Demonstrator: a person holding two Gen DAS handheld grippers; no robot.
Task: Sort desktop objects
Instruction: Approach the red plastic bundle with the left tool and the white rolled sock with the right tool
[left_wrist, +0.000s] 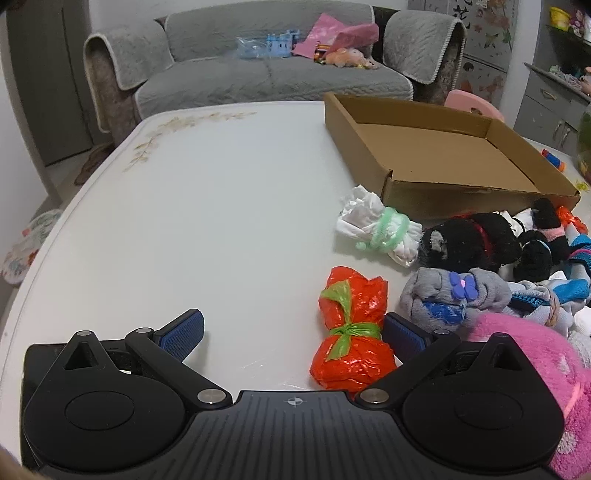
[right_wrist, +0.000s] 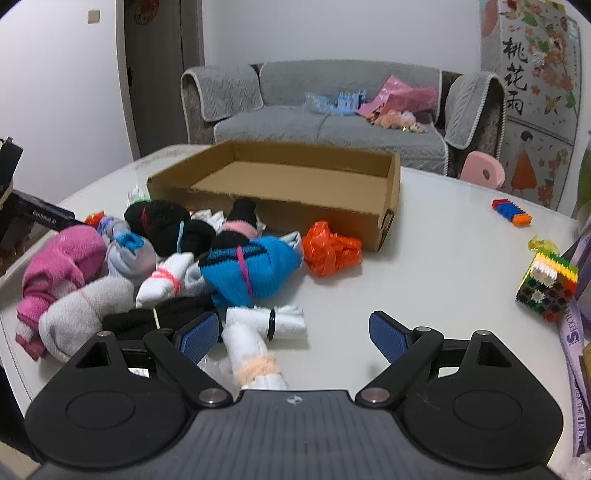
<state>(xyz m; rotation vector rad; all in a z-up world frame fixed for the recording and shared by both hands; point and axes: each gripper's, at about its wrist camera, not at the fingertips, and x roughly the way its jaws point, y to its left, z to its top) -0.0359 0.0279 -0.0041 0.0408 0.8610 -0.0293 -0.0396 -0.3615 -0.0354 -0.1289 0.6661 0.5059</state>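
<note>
Left tool spread wide, low over the white counter, pinching nothing. Between its pads, toward the right pad, an orange bag bundle tied with a green strip, lying on the counter; cannot tell whether that pad touches it. Just right of the tool, a grey sock roll with a purple flower clip and a pink fluffy sock. Ahead and right, a white bundle with a green band beside a black sock roll. Beyond those, an open cardboard box.

Right tool likewise spread, gripping nothing. Between its pads, nearer the left pad, a white sock roll with a black ring and a peach band. Ahead and left, a heap: blue sock bundle, black socks, pink sock. Ahead, a crumpled orange bag against the cardboard box. Well off right, a brick cube and a small brick strip.
</note>
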